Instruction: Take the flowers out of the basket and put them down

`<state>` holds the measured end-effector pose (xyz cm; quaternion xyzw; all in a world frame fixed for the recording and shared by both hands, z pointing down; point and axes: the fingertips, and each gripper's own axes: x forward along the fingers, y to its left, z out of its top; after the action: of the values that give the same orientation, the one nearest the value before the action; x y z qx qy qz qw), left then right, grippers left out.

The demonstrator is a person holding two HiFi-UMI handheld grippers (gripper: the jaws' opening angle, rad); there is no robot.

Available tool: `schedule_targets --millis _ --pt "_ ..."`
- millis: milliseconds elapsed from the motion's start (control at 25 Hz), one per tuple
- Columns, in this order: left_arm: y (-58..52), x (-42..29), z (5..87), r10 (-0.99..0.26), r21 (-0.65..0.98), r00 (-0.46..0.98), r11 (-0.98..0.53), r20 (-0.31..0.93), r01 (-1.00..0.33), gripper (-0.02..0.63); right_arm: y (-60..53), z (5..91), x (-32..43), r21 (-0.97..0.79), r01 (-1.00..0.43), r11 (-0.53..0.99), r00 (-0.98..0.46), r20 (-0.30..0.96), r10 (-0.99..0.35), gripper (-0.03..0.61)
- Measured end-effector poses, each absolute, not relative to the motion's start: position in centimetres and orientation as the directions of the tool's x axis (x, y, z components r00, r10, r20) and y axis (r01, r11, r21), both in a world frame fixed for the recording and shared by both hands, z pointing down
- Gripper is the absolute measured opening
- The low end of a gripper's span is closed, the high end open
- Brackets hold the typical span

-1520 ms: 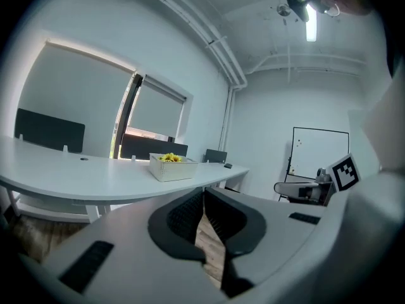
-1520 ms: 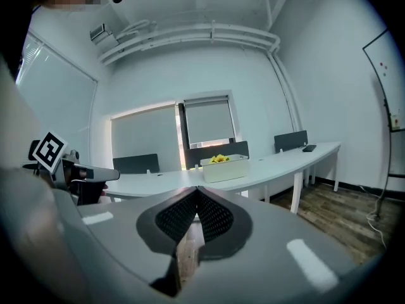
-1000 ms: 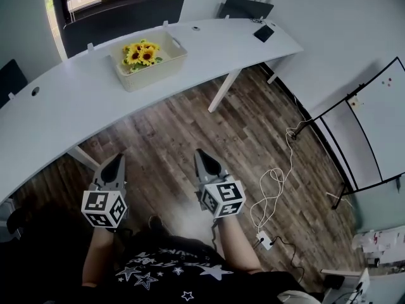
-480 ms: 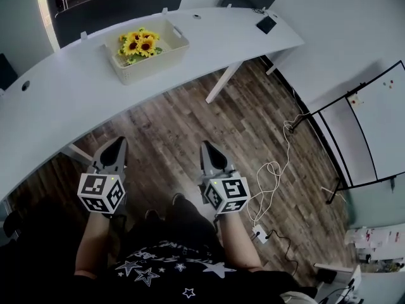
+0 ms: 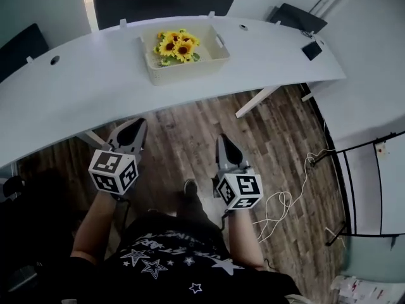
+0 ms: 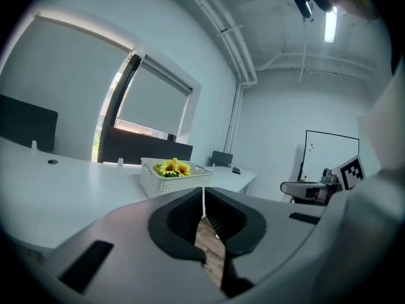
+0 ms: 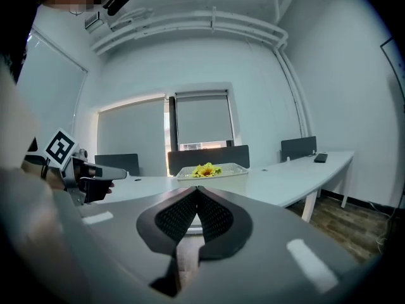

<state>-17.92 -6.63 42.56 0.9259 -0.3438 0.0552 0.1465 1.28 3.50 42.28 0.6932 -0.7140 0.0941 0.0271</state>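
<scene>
Basket (image 5: 186, 59) of flowers (image 5: 177, 45) sits further right now. Left gripper (image 5: 138, 125) and right gripper (image 5: 224, 140) fingers are together, empty. Ceiling lamp (image 6: 330, 25) shows in the left gripper view only.

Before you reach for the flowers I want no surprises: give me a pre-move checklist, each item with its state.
1. Flowers in basket: ok.
2. Left gripper empty: ok, jaws together on nothing.
3. Right gripper empty: ok, same.
4. Jaws open for a grasp: not ok, both shut.
5. Grippers at the basket: not ok, both over the floor, short of the table.
6. Bare table beside the basket: ok.
</scene>
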Motion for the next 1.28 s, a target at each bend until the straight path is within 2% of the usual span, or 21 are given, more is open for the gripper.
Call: schedule_targets --millis 240,480,960,1280 --pt "-9.5 -12.8 42.6 -0.661 0.247 0.719 -0.675 0.214 -0.695 0.018 -1.1 42.1 5.3 -0.097 -0.985 0.14 -0.155 0.169 -0.973 0.003" --pt "-11.0 -8.5 42.7 -0.69 0.239 0.688 -0.645 0.228 -0.726 0.018 -4.2 42.1 10.8 -0.124 -0.979 0.164 -0.182 0.157 -0.971 0.003" --pt "-13.5 -7.6 42.9 -0.809 0.231 0.531 -0.482 0.252 -0.845 0.018 -9.5 42.9 14.7 -0.154 -0.94 0.305 -0.328 0.159 -0.931 0.003" --pt "-14.5 -8.9 42.9 -0.84 0.22 0.473 -0.425 0.267 -0.878 0.018 -12.1 43.6 15.3 -0.176 -0.932 0.318 -0.347 0.17 -0.922 0.003"
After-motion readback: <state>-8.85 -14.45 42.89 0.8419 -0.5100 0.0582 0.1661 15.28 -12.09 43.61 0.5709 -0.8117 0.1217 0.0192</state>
